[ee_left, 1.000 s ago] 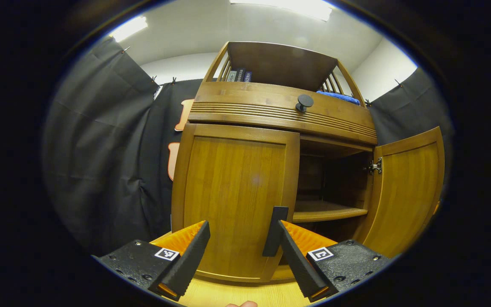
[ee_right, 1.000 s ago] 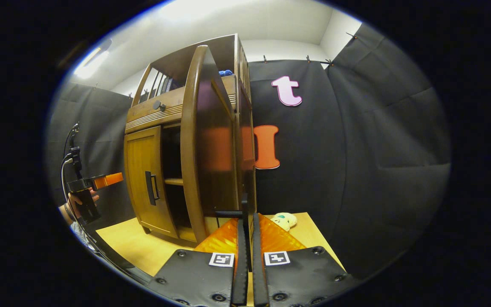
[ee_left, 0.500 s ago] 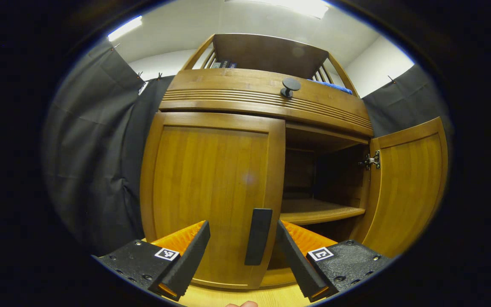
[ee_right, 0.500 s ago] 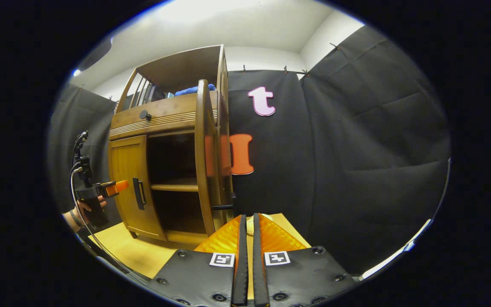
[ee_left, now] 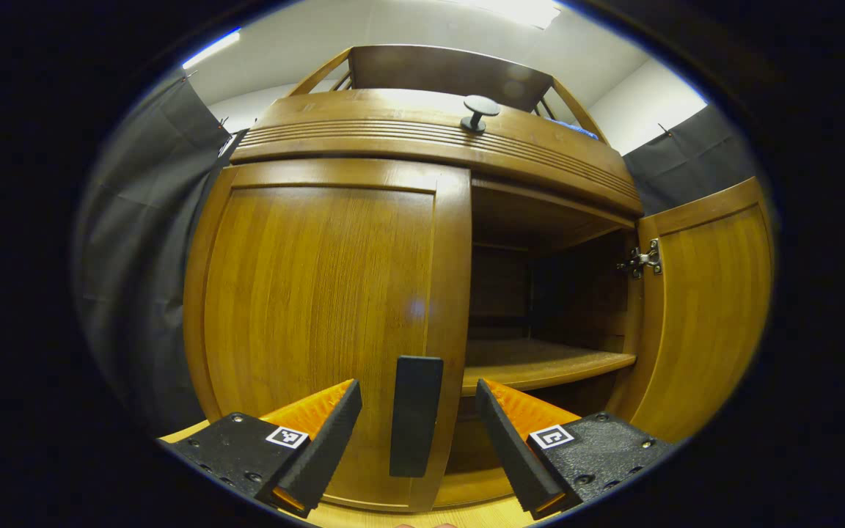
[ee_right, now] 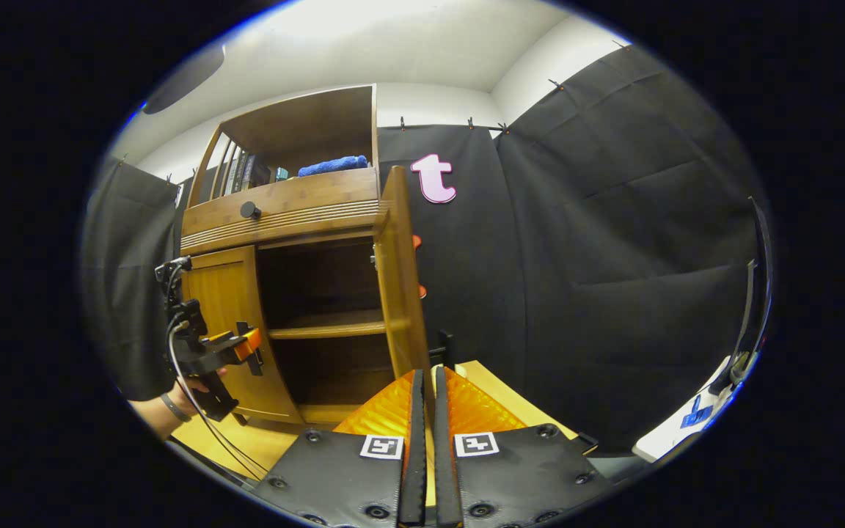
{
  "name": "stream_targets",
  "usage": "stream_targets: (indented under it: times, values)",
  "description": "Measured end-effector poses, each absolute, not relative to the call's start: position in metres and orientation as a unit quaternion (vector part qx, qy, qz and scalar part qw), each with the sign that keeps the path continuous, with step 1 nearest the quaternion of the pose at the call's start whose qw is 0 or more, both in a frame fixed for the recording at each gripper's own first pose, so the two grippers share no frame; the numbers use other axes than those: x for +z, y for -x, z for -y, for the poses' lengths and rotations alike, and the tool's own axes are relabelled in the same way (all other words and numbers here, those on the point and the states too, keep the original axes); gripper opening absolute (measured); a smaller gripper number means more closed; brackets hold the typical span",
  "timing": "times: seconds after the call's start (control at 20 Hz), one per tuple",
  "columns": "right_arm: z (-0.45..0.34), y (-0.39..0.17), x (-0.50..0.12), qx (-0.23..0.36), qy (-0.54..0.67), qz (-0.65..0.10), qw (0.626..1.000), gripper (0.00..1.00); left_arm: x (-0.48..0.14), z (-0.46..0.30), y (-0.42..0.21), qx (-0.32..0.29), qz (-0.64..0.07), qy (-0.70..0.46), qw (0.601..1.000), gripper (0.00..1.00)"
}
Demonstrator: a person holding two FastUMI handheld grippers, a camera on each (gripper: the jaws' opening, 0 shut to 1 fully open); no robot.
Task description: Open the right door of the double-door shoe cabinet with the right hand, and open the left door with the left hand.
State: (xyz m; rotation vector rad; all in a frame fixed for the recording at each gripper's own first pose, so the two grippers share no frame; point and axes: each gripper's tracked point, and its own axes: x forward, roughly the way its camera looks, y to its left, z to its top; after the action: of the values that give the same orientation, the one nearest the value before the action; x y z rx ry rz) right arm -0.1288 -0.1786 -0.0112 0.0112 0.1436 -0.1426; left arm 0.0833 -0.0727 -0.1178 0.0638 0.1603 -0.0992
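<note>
Black cloth walls close round a pale wooden floor (ee_right: pixel 268 440) where the shoe cabinet (ee_left: pixel 422 139) stands. Nearest, the left gripper (ee_left: pixel 418 433) is spread wide, holding nothing, with the left door's handle (ee_left: pixel 415 425) upright between its fingers, untouched; that vertical bar runs across the closing direction, so this hand is placed to pinch it. The left door (ee_left: pixel 320 323) is shut. Farther right, the right door (ee_left: pixel 701 308) stands swung open. The right gripper (ee_right: pixel 427 440) is closed, apparently empty, near that door's edge.

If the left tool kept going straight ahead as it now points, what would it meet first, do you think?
Most likely the dark handle of the closed left door, which sits centred between the open left tool's fingers; depth is hard to judge.
</note>
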Motion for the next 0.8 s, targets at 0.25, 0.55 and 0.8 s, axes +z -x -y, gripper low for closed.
stream_targets:
  times: [0.25,0.55,0.8]
  values:
    - [0.145,0.113,-0.014,-0.061,-0.021,-0.059,0.996,0.26,-0.131,0.062,-0.098,-0.045,-0.094,-0.021,0.994,0.69]
    - [0.136,0.097,-0.029,-0.058,-0.026,-0.075,0.995,0.71,-0.13,0.074,-0.097,-0.075,-0.087,-0.03,0.993,0.31]
    - [0.124,0.081,-0.032,-0.044,-0.005,-0.078,0.996,0.91,-0.127,0.076,-0.087,-0.082,-0.12,-0.028,0.989,0.21]
